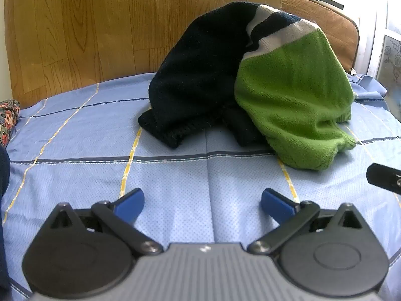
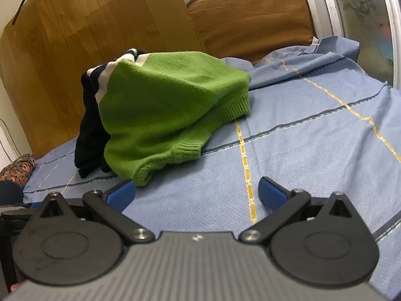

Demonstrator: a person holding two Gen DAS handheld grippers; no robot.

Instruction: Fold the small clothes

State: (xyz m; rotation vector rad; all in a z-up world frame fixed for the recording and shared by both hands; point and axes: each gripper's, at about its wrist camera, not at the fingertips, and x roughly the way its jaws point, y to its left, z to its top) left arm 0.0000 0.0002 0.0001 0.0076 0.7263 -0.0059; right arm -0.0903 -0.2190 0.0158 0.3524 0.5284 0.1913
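A small knitted sweater (image 1: 288, 87) lies heaped on the blue bed sheet (image 1: 175, 175), with a green body, white stripes and navy sleeves. My left gripper (image 1: 202, 202) hovers open over bare sheet, short of the heap, its blue pads wide apart with nothing between them. In the right wrist view the sweater (image 2: 163, 105) sits ahead and to the left, its green ribbed hem toward me. My right gripper (image 2: 196, 192) is open too, its left pad just below the green hem, apart from it. A black part of the right gripper (image 1: 384, 179) shows at the left view's right edge.
A wooden headboard (image 1: 100, 25) stands behind the heap, with a brown cushion (image 2: 250, 17) leaning to its right. Flowered fabric (image 1: 8, 120) lies at the sheet's left edge. A window frame (image 2: 335, 5) borders the right side. The sheet (image 2: 313, 138) is bunched near the cushion.
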